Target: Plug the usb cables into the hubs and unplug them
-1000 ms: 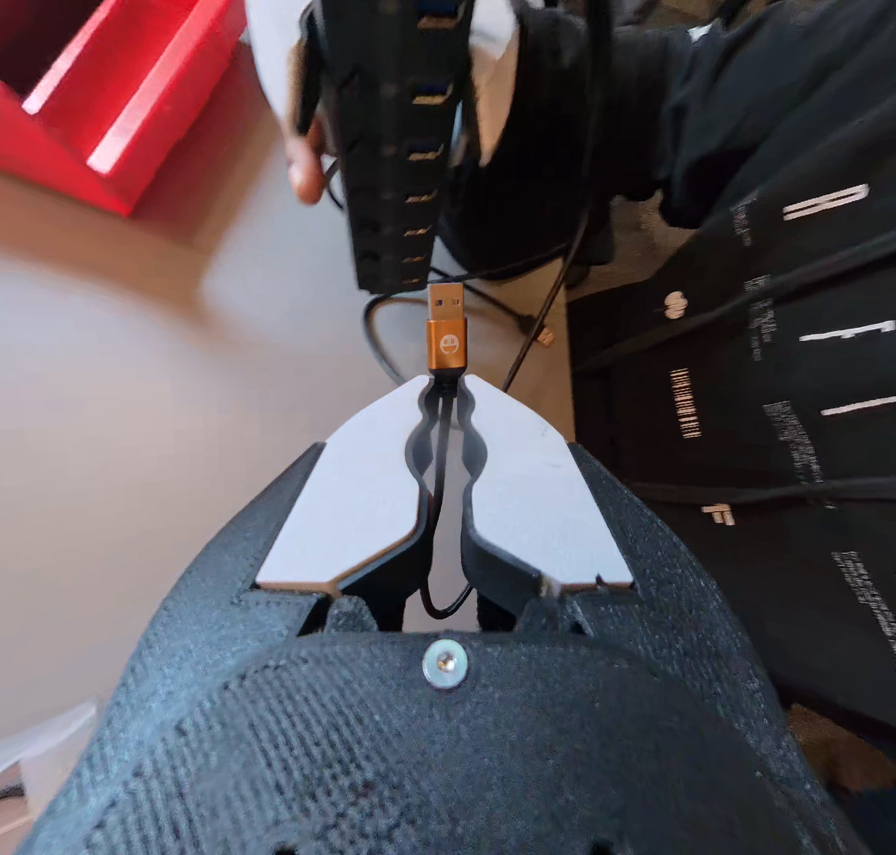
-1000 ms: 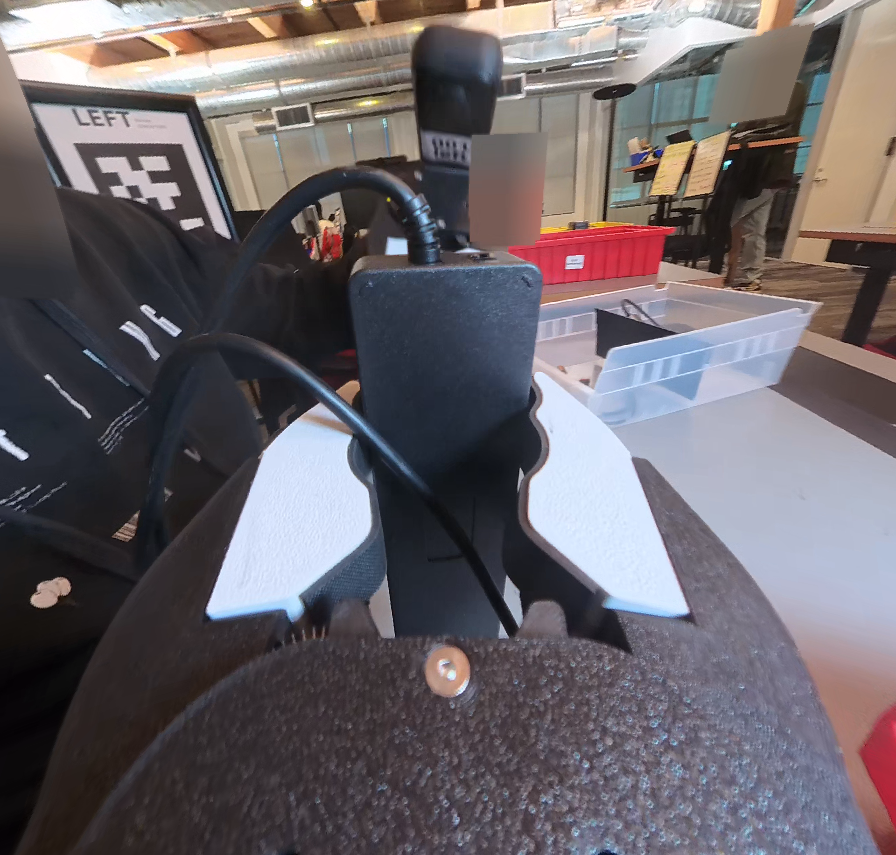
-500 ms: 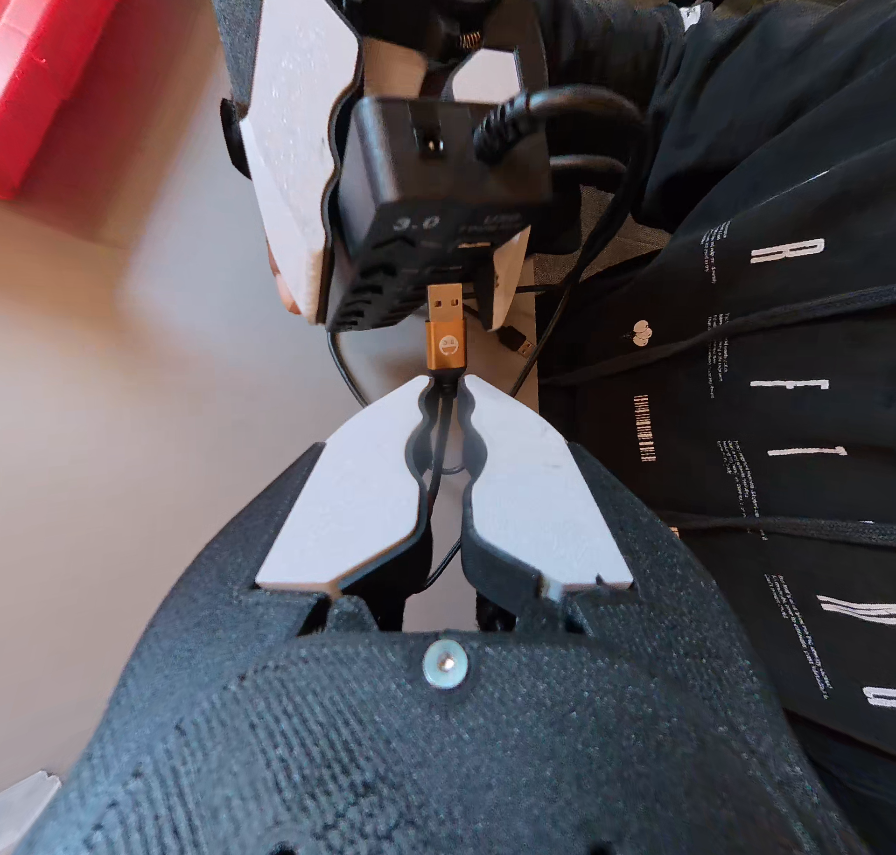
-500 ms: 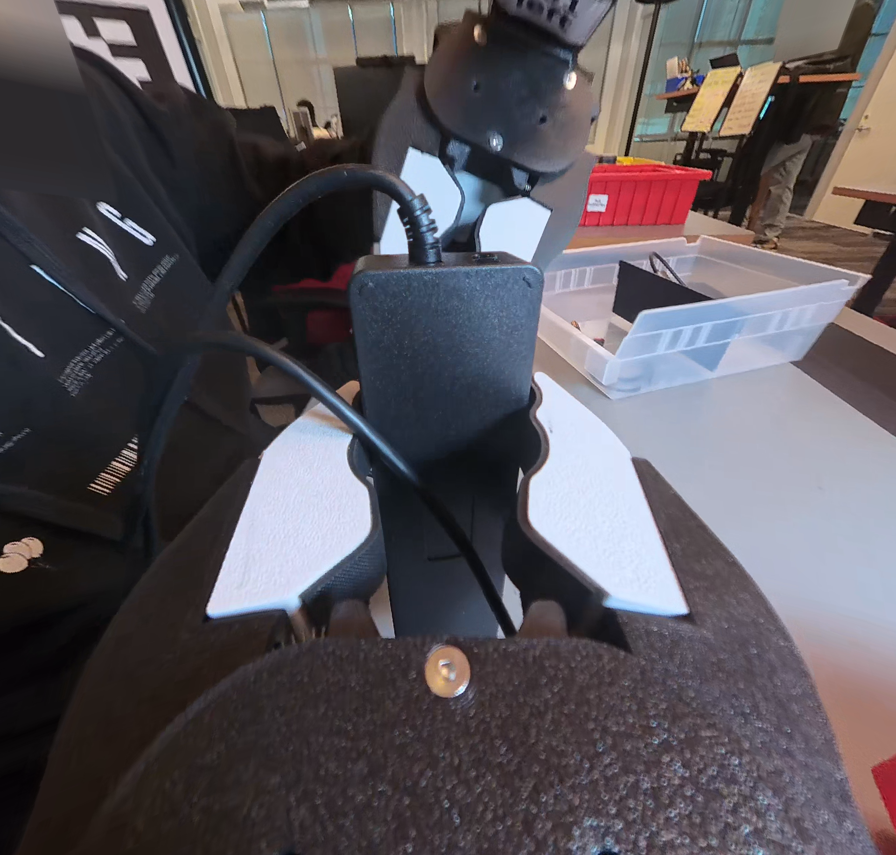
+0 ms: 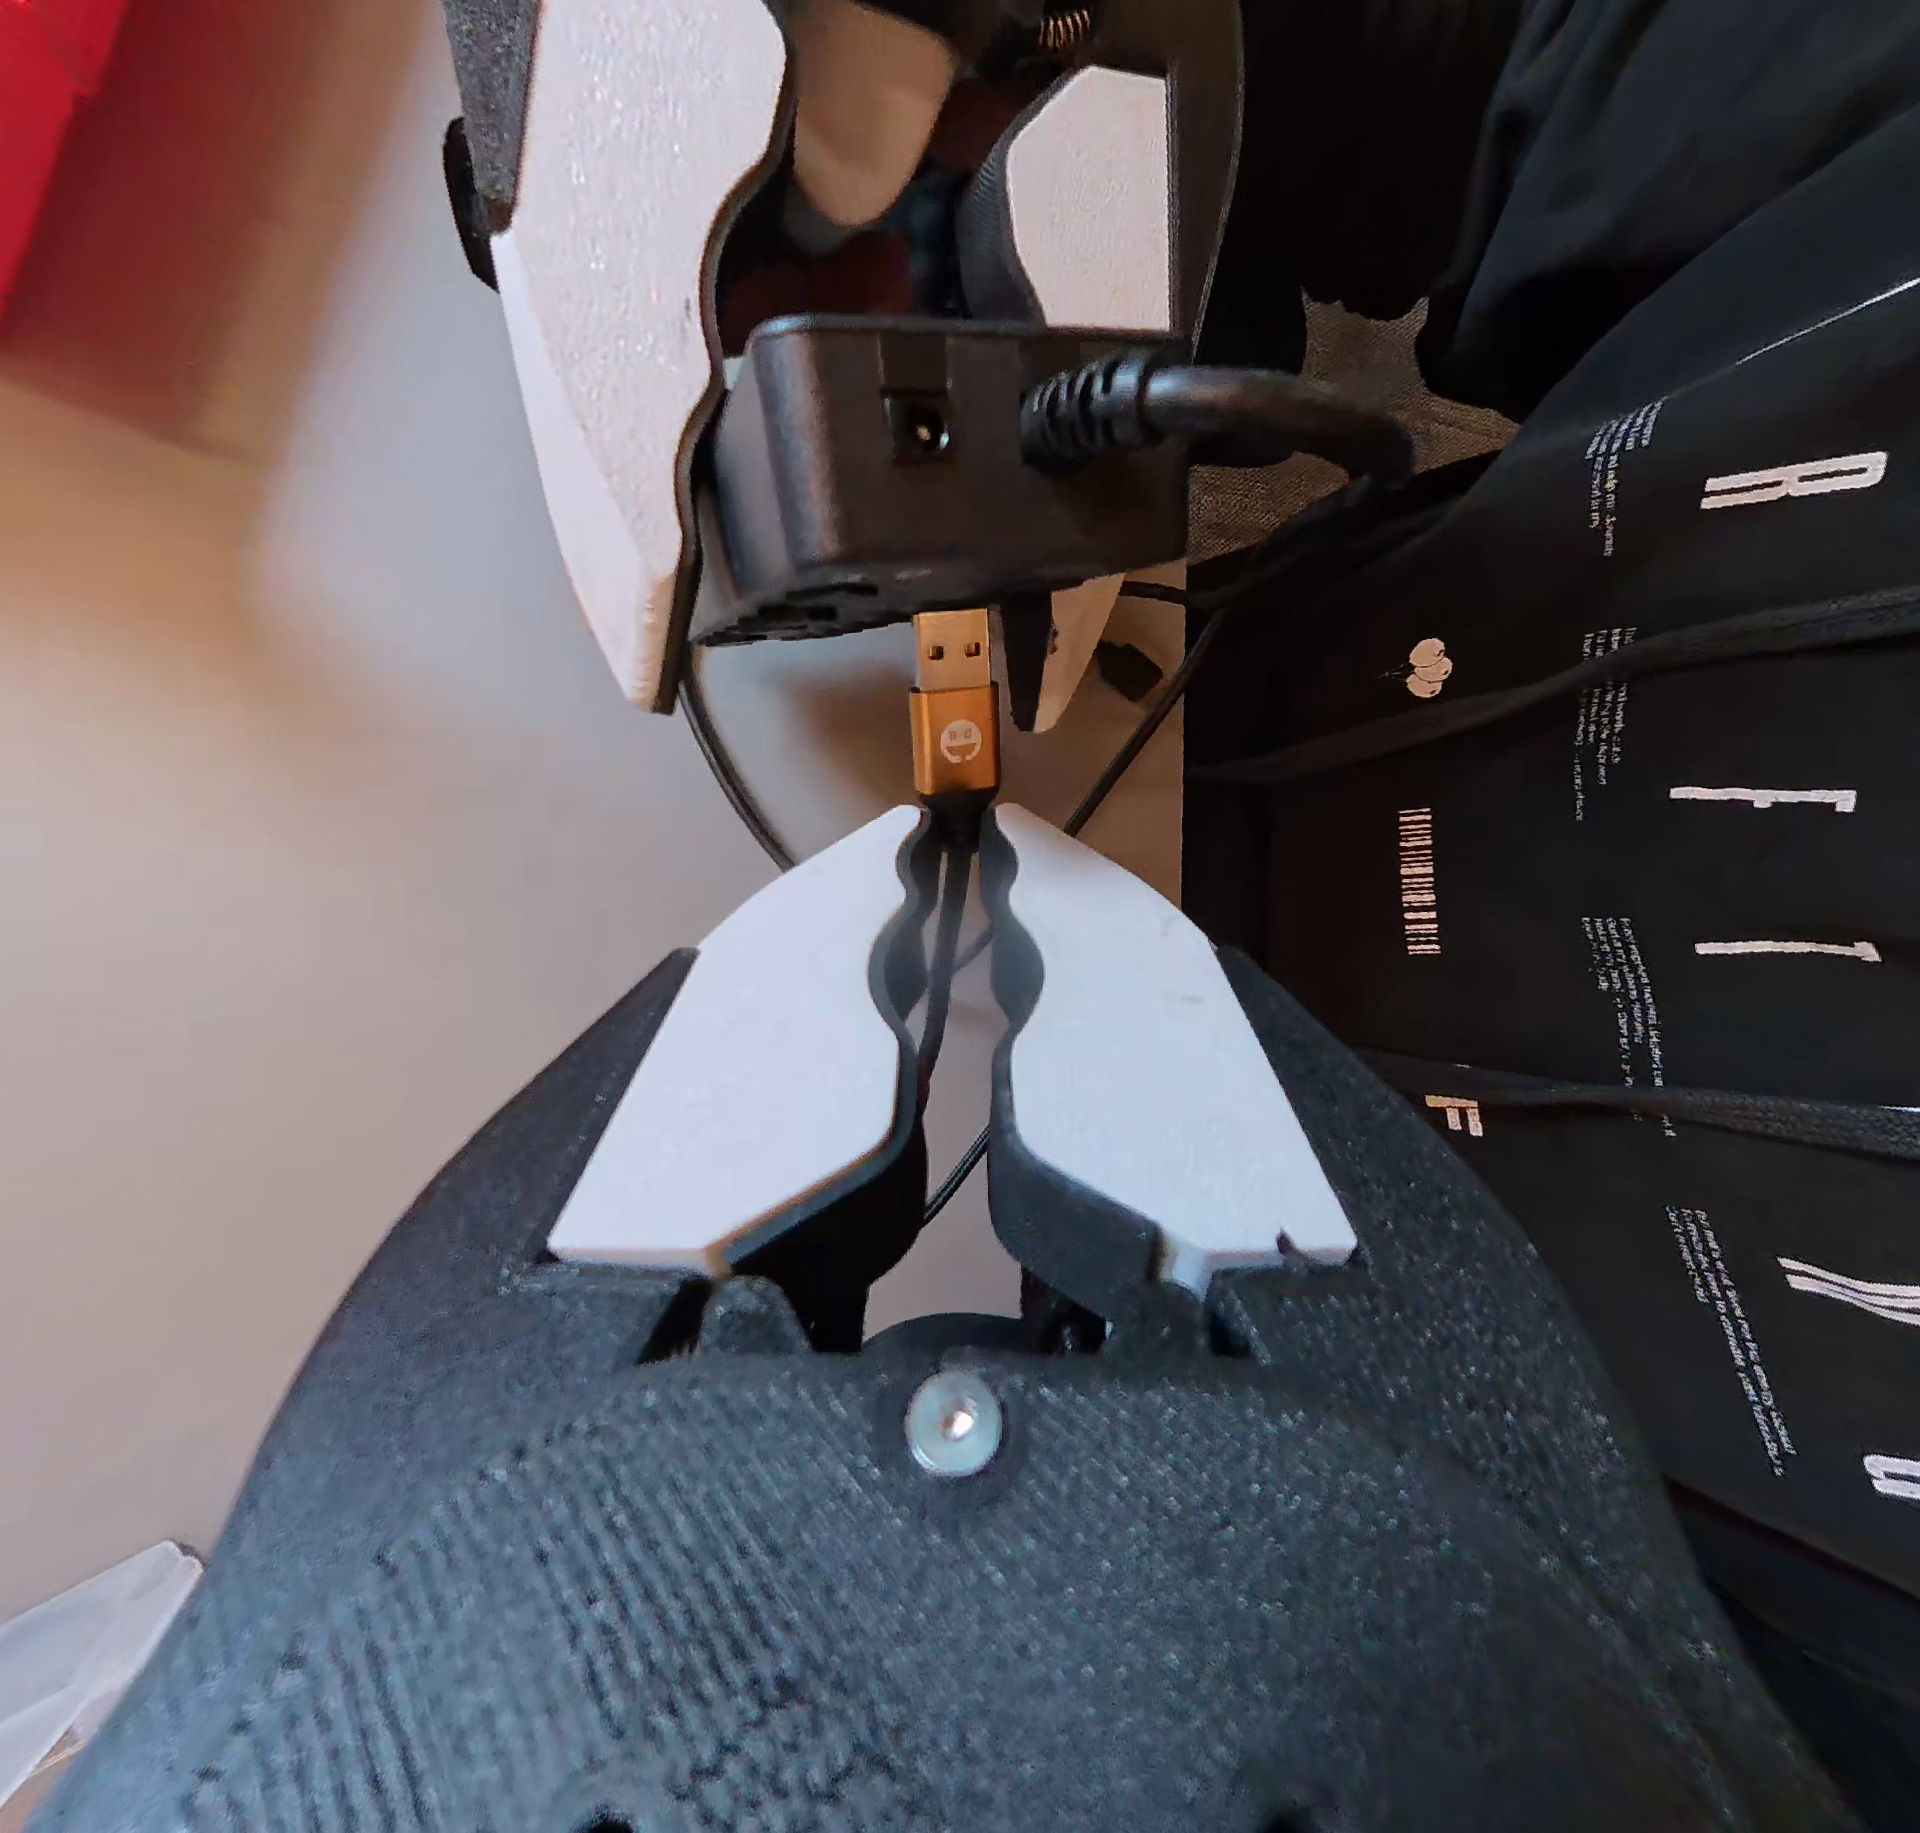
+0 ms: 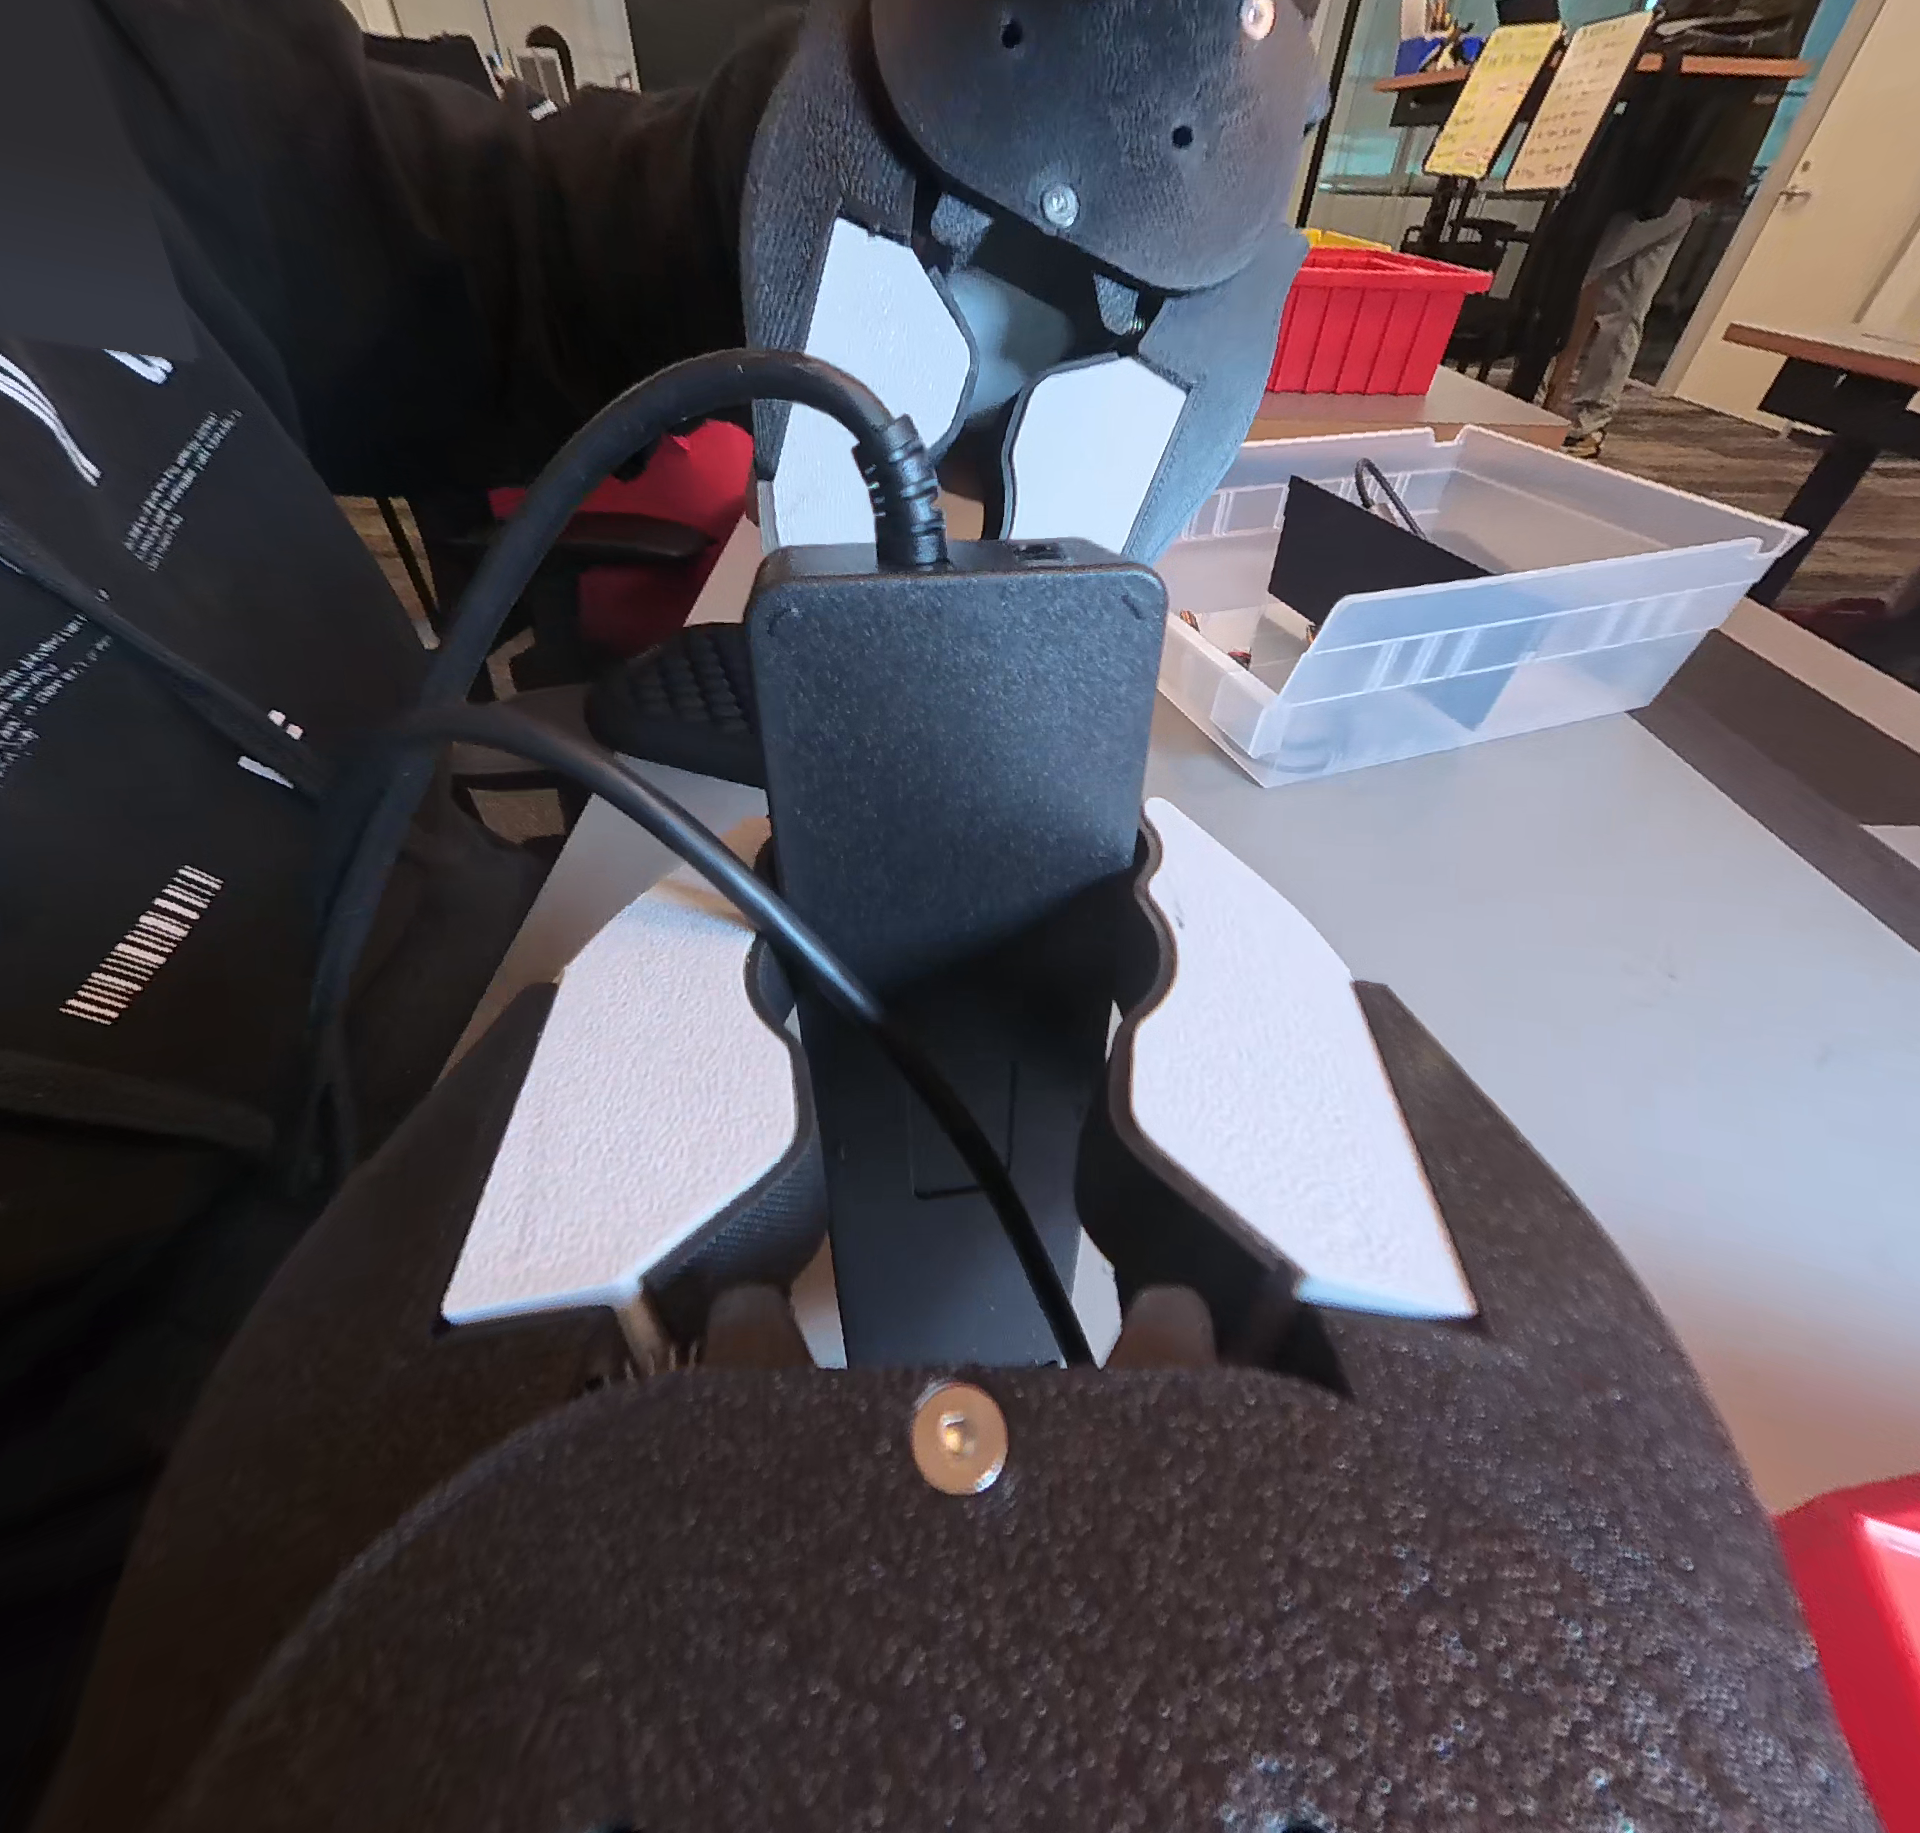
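Left claw: our left gripper (image 5: 956, 827) is pinched together on the thin black cable just behind the orange metal USB plug (image 5: 953, 718).
Right claw: our right gripper (image 6: 956, 910) is clamped around the long black plastic USB hub (image 6: 951, 744), held off the grey table (image 6: 1558, 952).
Plug position: its silver tip sits just at the hub's port face; we cannot tell whether it has entered.
Handling: we judge the plug light and rigid but the cable floppy, so gripping nearer the orange shell would steady insertion.
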A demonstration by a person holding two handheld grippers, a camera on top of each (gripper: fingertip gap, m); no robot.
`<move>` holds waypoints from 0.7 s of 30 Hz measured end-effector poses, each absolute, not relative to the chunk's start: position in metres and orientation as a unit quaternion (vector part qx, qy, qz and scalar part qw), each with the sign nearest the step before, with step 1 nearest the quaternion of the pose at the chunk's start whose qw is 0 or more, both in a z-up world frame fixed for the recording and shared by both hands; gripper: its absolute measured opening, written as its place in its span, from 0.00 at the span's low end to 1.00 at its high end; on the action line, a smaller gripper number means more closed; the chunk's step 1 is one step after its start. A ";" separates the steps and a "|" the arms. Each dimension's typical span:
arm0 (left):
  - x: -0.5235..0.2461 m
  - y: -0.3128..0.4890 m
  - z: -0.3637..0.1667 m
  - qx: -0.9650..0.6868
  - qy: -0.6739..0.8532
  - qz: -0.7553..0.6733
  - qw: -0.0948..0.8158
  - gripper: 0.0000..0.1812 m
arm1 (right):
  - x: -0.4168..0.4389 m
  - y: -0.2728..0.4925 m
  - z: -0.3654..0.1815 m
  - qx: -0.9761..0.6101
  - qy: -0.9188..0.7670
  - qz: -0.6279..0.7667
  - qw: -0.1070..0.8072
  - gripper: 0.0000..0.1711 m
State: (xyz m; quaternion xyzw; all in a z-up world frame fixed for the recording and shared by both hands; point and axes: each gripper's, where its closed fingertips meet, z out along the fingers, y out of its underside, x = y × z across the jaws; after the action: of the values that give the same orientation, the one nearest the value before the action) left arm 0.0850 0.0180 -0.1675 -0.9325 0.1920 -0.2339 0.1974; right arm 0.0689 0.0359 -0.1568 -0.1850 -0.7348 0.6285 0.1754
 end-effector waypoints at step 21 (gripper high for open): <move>0.088 0.015 -0.175 -0.942 0.215 -0.218 0.139 0.04 | 0.071 0.031 -0.170 -0.184 -0.775 0.574 0.189 0.34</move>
State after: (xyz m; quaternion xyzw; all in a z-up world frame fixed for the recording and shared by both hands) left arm 0.0882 0.0146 -0.1751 -0.9417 0.2147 -0.2184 0.1392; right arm 0.0705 0.0315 -0.1698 -0.1837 -0.7752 0.5740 0.1891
